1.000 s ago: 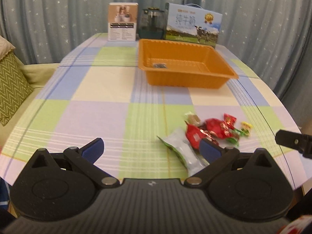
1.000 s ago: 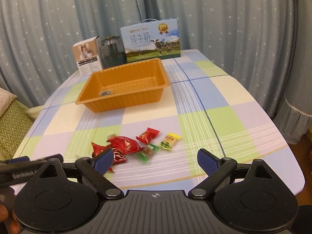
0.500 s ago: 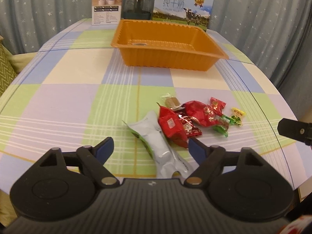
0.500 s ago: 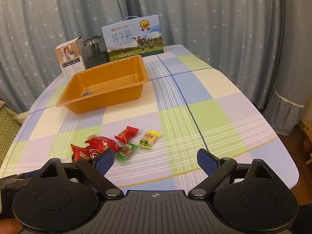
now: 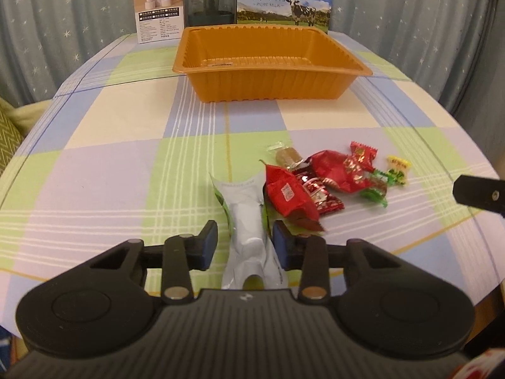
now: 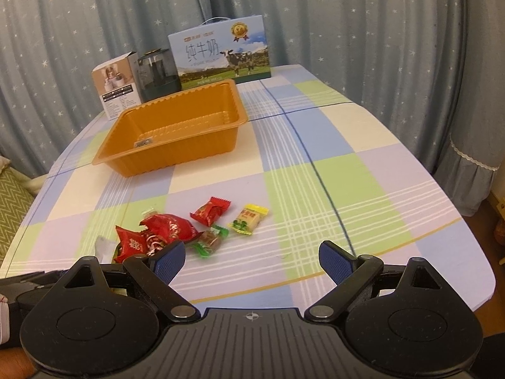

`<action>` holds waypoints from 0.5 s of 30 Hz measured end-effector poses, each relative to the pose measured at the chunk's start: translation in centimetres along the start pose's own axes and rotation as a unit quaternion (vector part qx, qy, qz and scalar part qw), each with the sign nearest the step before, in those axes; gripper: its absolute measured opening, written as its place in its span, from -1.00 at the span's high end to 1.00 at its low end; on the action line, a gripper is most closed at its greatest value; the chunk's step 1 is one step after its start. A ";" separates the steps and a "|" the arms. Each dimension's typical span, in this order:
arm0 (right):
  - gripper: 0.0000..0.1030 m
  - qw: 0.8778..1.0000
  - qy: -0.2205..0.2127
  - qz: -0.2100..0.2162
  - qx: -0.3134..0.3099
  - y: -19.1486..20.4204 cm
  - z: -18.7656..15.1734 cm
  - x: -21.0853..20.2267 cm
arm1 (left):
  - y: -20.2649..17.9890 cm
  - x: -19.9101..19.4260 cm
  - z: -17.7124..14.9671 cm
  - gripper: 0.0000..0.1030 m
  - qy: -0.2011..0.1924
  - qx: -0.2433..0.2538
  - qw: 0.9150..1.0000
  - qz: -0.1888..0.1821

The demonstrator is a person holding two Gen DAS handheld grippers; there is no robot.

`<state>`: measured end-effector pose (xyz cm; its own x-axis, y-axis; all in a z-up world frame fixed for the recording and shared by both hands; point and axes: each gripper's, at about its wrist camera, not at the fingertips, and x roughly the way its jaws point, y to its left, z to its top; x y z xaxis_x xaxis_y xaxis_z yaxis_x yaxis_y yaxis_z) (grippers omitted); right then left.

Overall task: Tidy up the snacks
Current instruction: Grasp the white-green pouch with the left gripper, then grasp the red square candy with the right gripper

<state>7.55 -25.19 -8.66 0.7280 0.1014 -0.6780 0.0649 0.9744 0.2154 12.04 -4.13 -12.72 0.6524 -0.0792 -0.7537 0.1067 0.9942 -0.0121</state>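
Left tool low, jaws partly closed with gaps, right tool wide apart, level

Wrapped snacks lie clustered on the checked cloth, well short of the empty orange tray.

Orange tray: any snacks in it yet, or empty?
No snacks in it. The orange tray shows only a small label on its floor; the wrapped candies all lie on the tablecloth in front.

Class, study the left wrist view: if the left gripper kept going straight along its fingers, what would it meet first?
The left gripper already straddles the white-and-green snack packet, so that comes first. Beyond it lies bare tablecloth, then probably the orange tray; depth is uncertain.
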 end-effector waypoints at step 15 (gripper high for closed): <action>-0.71 0.998 0.013 0.049 -0.025 3.1 0.1 1.6 | 2.6 0.4 0.5 0.47 -0.004 0.030 0.999 0.011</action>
<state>8.94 -21.99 -8.99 0.7117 0.2017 -0.6729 -0.0406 0.9681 0.2473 12.98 -1.64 -12.74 0.6615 -0.0588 -0.7476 0.1376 0.9895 0.0439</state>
